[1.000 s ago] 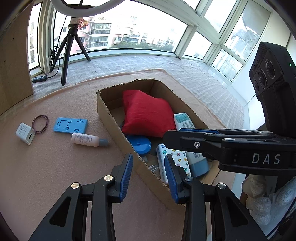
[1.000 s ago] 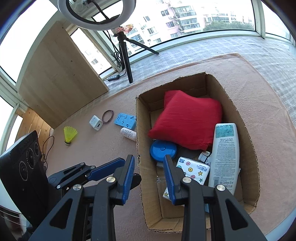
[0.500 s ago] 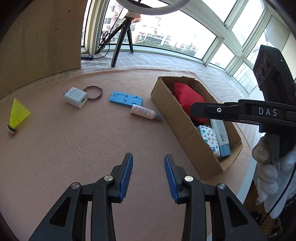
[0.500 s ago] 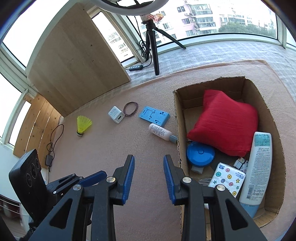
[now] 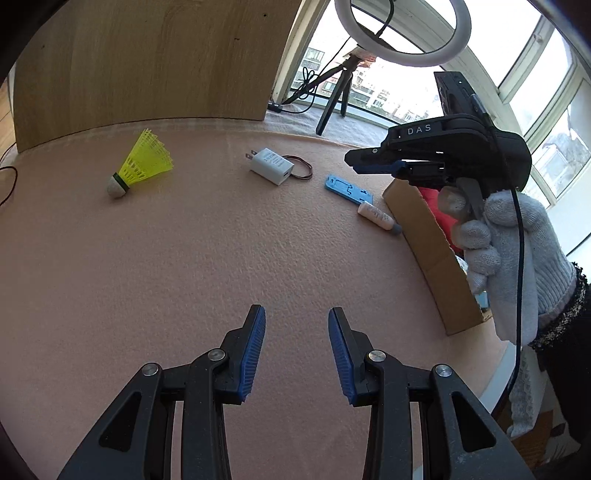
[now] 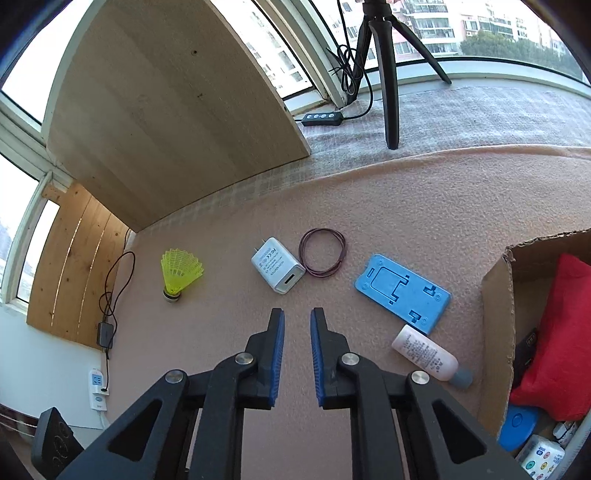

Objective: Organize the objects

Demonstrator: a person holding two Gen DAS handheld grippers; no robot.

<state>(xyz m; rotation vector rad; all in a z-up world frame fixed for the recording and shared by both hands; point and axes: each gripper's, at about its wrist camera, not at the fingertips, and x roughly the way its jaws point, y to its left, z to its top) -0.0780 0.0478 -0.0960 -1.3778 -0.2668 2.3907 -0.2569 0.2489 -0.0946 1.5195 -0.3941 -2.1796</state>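
On the pink mat lie a yellow shuttlecock (image 5: 142, 164) (image 6: 180, 272), a white charger (image 5: 271, 171) (image 6: 277, 270), a thin cable loop (image 6: 322, 256), a blue plastic holder (image 5: 348, 189) (image 6: 402, 289) and a small pink bottle (image 5: 380, 219) (image 6: 430, 356). The cardboard box (image 5: 430, 254) (image 6: 496, 310) at the right holds a red cushion (image 6: 557, 332) and other items. My left gripper (image 5: 296, 314) is open over bare mat. My right gripper (image 6: 297, 313) is open and empty just short of the charger; in the left wrist view it hangs (image 5: 365, 164) above the blue holder, in a gloved hand.
A wooden board (image 6: 166, 110) leans at the back left. A tripod with a ring light (image 5: 400, 29) and a power strip (image 6: 323, 118) stand by the windows. A wall socket and cable (image 6: 98, 384) are at the left.
Both grippers have swung left, away from the box and toward the loose items on the mat. The right gripper now points at the charger. Both stay open and empty.
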